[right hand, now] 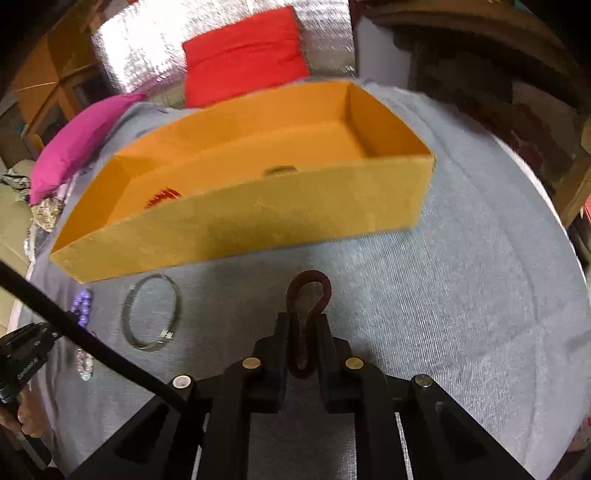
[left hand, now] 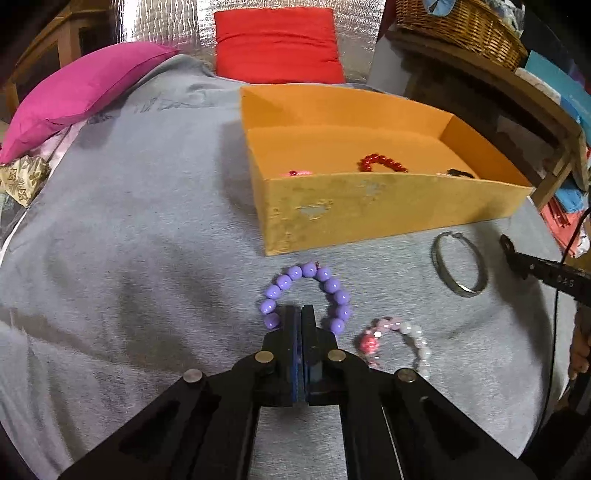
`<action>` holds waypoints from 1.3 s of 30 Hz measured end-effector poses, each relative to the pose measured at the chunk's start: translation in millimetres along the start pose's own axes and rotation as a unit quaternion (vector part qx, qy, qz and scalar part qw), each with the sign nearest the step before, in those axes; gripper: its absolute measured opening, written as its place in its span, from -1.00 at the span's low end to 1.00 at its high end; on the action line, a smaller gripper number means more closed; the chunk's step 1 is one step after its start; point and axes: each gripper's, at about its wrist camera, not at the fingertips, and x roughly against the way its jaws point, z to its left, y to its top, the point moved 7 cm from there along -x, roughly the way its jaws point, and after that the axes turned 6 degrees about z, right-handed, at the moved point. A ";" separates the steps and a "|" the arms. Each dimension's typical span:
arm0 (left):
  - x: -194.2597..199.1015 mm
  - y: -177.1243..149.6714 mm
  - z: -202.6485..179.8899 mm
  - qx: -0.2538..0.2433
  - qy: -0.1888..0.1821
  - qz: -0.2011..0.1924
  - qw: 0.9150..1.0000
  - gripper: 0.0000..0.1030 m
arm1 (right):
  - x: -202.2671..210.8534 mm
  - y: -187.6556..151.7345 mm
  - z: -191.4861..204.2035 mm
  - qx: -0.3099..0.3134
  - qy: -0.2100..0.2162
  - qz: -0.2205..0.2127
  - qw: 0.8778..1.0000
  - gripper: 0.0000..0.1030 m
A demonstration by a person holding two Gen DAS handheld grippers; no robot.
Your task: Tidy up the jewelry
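An open orange box (left hand: 369,210) stands on the grey cloth, and also shows in the right wrist view (right hand: 258,218). A red bead bracelet (left hand: 382,163) and small dark pieces lie inside it. My left gripper (left hand: 301,312) is shut, its tips over the near side of a purple bead bracelet (left hand: 325,282) on the cloth; whether it grips a bead is hidden. A pink and white bead bracelet (left hand: 399,341) lies to the right of it. A silver bangle (left hand: 459,264) lies near the box. My right gripper (right hand: 304,321) is shut on a dark red band (right hand: 309,291), held in front of the box.
A magenta pillow (left hand: 85,88) and a red cushion (left hand: 277,44) lie at the far side of the cloth. A wicker basket (left hand: 461,26) sits on a wooden shelf at the right. The silver bangle (right hand: 151,312) lies left of my right gripper.
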 end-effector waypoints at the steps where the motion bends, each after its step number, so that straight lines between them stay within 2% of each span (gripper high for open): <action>1: -2.4 -0.3 1.1 -0.002 0.007 0.004 1.000 -0.97 | -0.4 0.6 -0.4 -0.002 0.001 -0.001 1.000 -0.73; 3: -5.5 -0.4 2.8 0.001 0.013 0.011 1.000 -0.85 | -0.3 0.6 -0.2 0.002 -0.003 -0.001 1.000 -0.73; 5: -4.2 1.5 3.8 0.005 0.015 0.007 1.000 -0.51 | -1.3 0.7 0.2 0.001 -0.005 -0.002 1.000 -0.73; 12: 5.8 3.8 8.8 0.008 0.012 -0.005 1.000 -0.43 | -1.4 -1.8 0.4 -0.003 -0.002 -0.005 1.000 -0.72; 15: 13.5 3.5 10.7 -0.008 0.020 -0.014 1.000 -0.28 | -0.7 -2.8 -0.4 -0.004 -0.001 -0.006 1.000 -0.72; 19: 21.3 0.7 20.4 -0.016 0.031 -0.026 0.999 0.15 | -0.5 -3.4 -0.8 -0.005 0.000 -0.006 1.000 -0.72; 20: 20.8 0.0 24.0 -0.015 0.035 -0.025 0.999 0.16 | -0.4 -3.6 -0.9 -0.005 0.001 -0.006 1.000 -0.72; 27: 2.3 -9.3 36.1 -0.003 0.032 0.013 0.999 0.16 | -0.7 -2.3 -2.8 -0.006 0.003 -0.005 1.000 -0.72; 28: 0.6 -9.2 33.5 -0.002 0.023 0.014 1.000 0.08 | -0.7 -1.9 -3.0 -0.006 0.004 -0.005 1.000 -0.72; 29: -0.3 -8.7 32.2 0.001 0.013 0.015 1.000 -0.15 | -0.7 -1.8 -3.2 -0.007 0.004 -0.005 1.000 -0.72; 31: -0.4 -7.1 32.2 0.012 -0.001 0.013 1.000 -0.40 | -0.8 -1.5 -3.5 -0.006 0.004 -0.005 1.000 -0.72; 32: -0.5 -6.1 32.9 0.016 -0.002 0.012 1.000 -0.64 | -0.8 -1.4 -3.5 -0.006 0.004 -0.005 1.000 -0.72; 33: -0.7 -5.3 32.9 0.018 -0.003 0.012 1.000 -0.74 | -0.7 -1.4 -3.6 -0.006 0.005 -0.005 1.000 -0.72; 34: -1.6 -3.0 32.0 0.022 -0.007 0.011 1.000 -0.81 | -0.8 -1.2 -3.8 -0.005 0.005 -0.005 1.000 -0.72; 39: 1.0 -1.2 22.2 0.014 -0.008 0.002 1.000 -0.82 | -0.4 -0.5 -4.2 -0.006 0.007 -0.005 1.000 -0.72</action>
